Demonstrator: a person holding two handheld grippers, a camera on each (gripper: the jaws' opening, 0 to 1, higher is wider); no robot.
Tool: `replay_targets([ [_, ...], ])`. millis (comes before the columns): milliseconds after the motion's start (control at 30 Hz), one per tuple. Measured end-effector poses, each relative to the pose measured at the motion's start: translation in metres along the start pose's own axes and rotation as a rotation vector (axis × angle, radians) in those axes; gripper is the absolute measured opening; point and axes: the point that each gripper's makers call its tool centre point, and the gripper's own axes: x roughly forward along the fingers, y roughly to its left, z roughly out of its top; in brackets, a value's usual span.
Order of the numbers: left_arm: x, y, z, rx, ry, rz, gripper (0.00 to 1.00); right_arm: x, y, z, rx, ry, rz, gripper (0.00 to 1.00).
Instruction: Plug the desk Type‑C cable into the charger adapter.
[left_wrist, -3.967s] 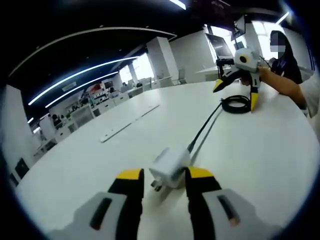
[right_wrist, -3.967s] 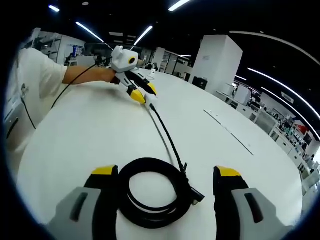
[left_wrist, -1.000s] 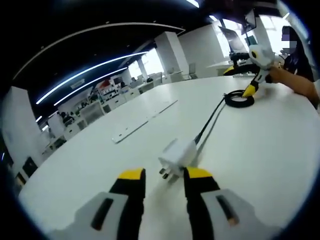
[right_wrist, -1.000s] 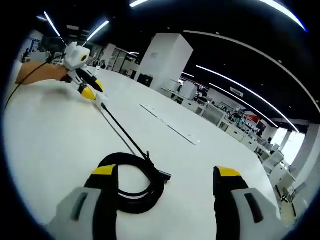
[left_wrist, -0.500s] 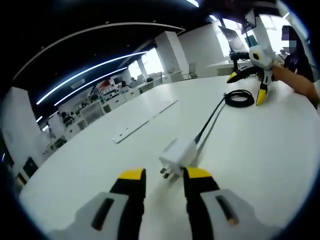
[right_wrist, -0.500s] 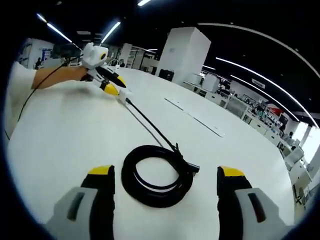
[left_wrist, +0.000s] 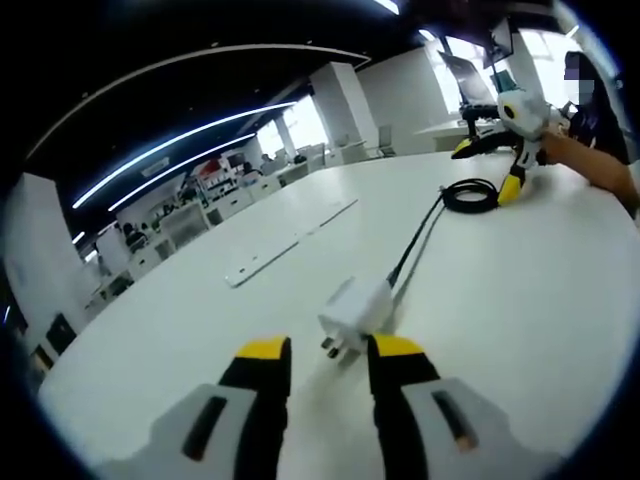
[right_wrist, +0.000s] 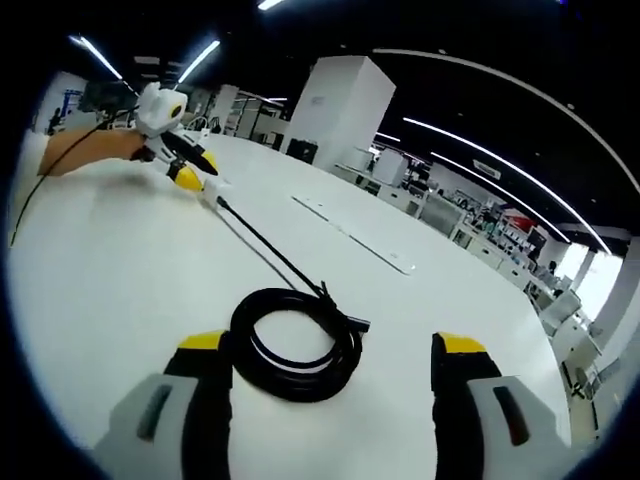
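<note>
A white charger adapter (left_wrist: 355, 308) lies on the white table (left_wrist: 520, 320) just ahead of my left gripper (left_wrist: 330, 350), its prongs pointing back toward the narrow gap between the jaws. That gripper is open and holds nothing. A black Type-C cable (left_wrist: 415, 245) runs from the adapter's far side to a coil (left_wrist: 470, 195). Whether it is plugged in, I cannot tell. In the right gripper view the coil (right_wrist: 295, 345) lies just ahead of my wide-open right gripper (right_wrist: 331, 344), and a free connector (right_wrist: 358, 325) sticks out of it. The left gripper (right_wrist: 195, 170) and adapter (right_wrist: 212, 185) sit far off.
A long flat metal strip (left_wrist: 285, 240) is set into the table top, also the strip (right_wrist: 350, 235) beyond the coil. The person's forearm (left_wrist: 600, 180) holds the right gripper (left_wrist: 488, 168) at the far right. Desks and a white pillar (right_wrist: 335, 105) stand behind.
Four seconds ago the adapter sat between my left jaws; now it lies just ahead of their tips. The right gripper's view has swung and tilted around the coil, which stays on the table.
</note>
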Motion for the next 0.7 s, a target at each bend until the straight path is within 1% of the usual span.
replay_targets([
  [67,0.001,0.0,0.0,-0.002,0.001,0.003,0.3,-0.001,-0.003,0.001,0.005,-0.008,-0.019,0.81],
  [200,0.004,0.001,0.001,-0.004,0.004,0.007,0.3,-0.002,-0.007,0.001,0.021,-0.015,-0.034,0.81],
  [433,0.006,0.002,0.001,0.0,0.011,0.014,0.3,0.0,-0.007,0.002,0.035,-0.021,-0.043,0.8],
  [600,0.006,0.003,0.001,-0.002,0.012,0.017,0.3,0.0,-0.004,0.003,0.035,-0.021,-0.032,0.8],
  [700,0.007,0.003,0.001,-0.006,0.014,0.019,0.3,-0.001,0.005,0.007,0.063,-0.039,0.013,0.82],
])
